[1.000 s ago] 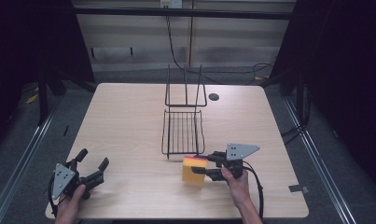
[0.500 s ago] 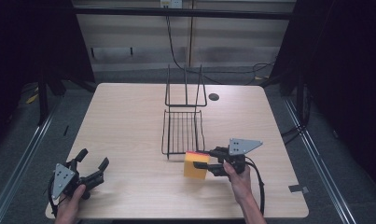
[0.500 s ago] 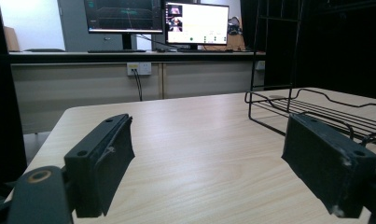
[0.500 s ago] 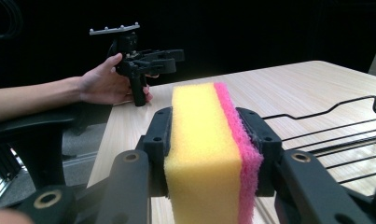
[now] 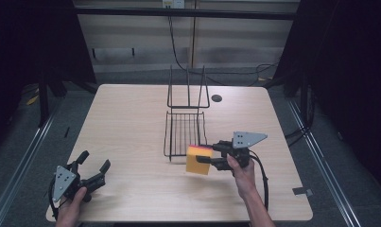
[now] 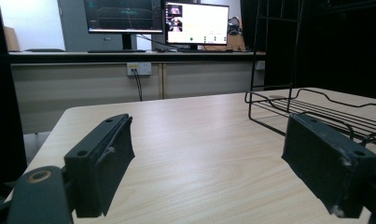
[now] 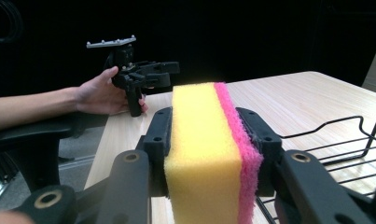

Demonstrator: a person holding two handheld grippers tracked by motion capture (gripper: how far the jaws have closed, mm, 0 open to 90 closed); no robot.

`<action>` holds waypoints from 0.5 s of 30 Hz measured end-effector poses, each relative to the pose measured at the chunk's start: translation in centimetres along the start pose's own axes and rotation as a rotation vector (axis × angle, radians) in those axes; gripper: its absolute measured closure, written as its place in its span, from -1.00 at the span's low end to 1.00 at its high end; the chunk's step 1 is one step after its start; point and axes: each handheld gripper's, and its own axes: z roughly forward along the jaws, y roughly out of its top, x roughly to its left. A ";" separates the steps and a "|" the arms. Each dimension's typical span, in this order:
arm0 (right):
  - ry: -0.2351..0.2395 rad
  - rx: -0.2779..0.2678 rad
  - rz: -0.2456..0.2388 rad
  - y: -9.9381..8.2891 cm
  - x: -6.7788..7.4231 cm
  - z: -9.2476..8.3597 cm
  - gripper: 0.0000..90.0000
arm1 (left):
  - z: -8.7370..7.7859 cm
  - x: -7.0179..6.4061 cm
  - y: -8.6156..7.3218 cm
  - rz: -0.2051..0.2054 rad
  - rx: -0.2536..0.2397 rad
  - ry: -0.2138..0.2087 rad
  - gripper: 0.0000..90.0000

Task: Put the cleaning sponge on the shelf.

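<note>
**Sponge lifted beside the wire rack**

Compared with one second ago, the right gripper (image 5: 215,158) has moved up and a little toward the wire rack (image 5: 184,132), and the sponge (image 5: 199,159) has moved with it. In the high view, the sponge is clamped between the two jaws, just beside the near right corner of the rack, above the wooden table (image 5: 126,123). The left gripper (image 5: 94,171) has stayed at the near left corner of the table, held by the left hand (image 5: 71,211), with its jaws spread apart and nothing between them.

In the left gripper view, the two black jaws stand wide apart over the bare table surface. The rack (image 6: 311,109) is ahead on the right side, and two monitors (image 6: 157,21) stand in the background.

In the right gripper view, the jaws press on both sides of the sponge (image 7: 209,154), which has a yellow body and a pink layer. Farther off, the left hand (image 7: 101,93) holds the left gripper (image 7: 153,74).
</note>
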 end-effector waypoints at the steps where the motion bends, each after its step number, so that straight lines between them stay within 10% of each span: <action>1: 0.003 0.007 -0.003 0.1 -0.1 0.0 0.33 | 0.0 0.0 0.0 0.000 0.000 0.000 -0.65; 15: 0.025 0.025 -0.005 2.3 -1.4 0.6 0.33 | 0.0 0.0 0.0 -0.002 -0.001 0.001 -0.65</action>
